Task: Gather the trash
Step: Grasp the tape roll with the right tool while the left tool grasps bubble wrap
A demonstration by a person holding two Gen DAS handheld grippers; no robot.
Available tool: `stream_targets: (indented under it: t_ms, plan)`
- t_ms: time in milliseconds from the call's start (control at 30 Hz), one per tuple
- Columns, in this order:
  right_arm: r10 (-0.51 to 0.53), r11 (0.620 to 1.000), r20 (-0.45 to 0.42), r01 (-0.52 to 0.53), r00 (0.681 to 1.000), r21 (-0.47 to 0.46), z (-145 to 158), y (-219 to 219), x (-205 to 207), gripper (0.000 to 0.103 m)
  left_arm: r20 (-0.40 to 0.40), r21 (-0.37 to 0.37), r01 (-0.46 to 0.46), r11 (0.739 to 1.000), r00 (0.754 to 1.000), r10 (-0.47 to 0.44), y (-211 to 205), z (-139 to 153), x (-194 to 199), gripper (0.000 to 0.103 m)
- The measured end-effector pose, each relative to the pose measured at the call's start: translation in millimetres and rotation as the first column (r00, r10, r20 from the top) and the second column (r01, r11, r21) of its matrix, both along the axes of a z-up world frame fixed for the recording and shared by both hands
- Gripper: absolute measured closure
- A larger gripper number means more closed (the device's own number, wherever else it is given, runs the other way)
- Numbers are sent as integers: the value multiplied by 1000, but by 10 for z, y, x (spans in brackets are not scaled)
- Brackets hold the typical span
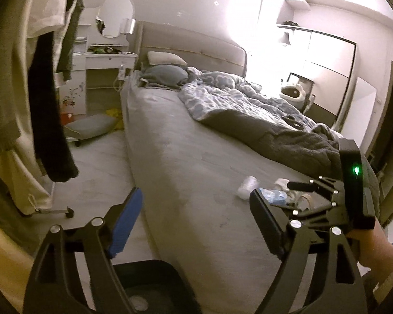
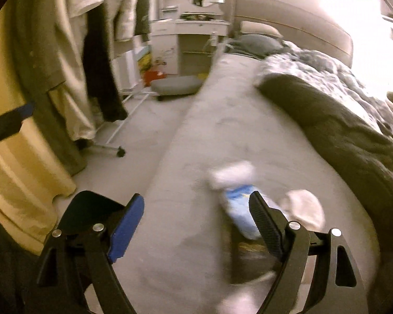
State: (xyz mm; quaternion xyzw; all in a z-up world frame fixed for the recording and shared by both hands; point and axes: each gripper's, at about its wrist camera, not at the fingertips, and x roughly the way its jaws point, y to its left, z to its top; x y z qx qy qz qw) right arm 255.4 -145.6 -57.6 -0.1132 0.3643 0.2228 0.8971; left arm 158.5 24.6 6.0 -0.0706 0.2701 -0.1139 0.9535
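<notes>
Both grippers apart and empty over the bed (image 1: 196,157); trash lies on the grey sheet.

I see the left gripper (image 1: 196,219) with jaws wide, nothing between them; a crumpled white tissue (image 1: 246,187) sits just past its right finger. The right gripper (image 2: 196,222) also stands apart, holding nothing; a blue-and-white wrapper (image 2: 239,209) lies just behind its right finger, white wads (image 2: 305,209) beside it. I cannot read any print on the wrapper: too blurred.
</notes>
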Motion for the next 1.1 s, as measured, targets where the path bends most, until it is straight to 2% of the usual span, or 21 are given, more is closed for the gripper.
stream_targets:
  t_ms: [200,433,800,833,867,933,1100]
  plan:
    - [-76,997,6,76,997,19,12,-404,67,20,-11,26,62,998,998,-62,-329,-96,56,14]
    - [-141,990,-18,142,990,23,-131,-744,119,20,-24,41,139,989,990,-138,-645,-199,104,10]
    - [-212,973,-73,217,975,83,-339,-1215,172,21,-67,114,272,955,962,-266,-1229,-440,129,10]
    - [-213,972,-79,219,974,89,-359,-1236,167,24,-70,122,287,950,957,-280,-1289,-464,123,10]
    - [-213,970,-92,221,973,97,-391,-1256,181,33,-73,126,298,946,954,-291,-1331,-479,115,10]
    - [-215,967,-114,228,970,113,-442,-1293,213,35,-82,132,327,936,944,-318,-1429,-517,112,10]
    - [-211,962,-135,230,968,145,-465,-1347,231,50,-127,150,412,899,909,-396,-1718,-668,119,9]
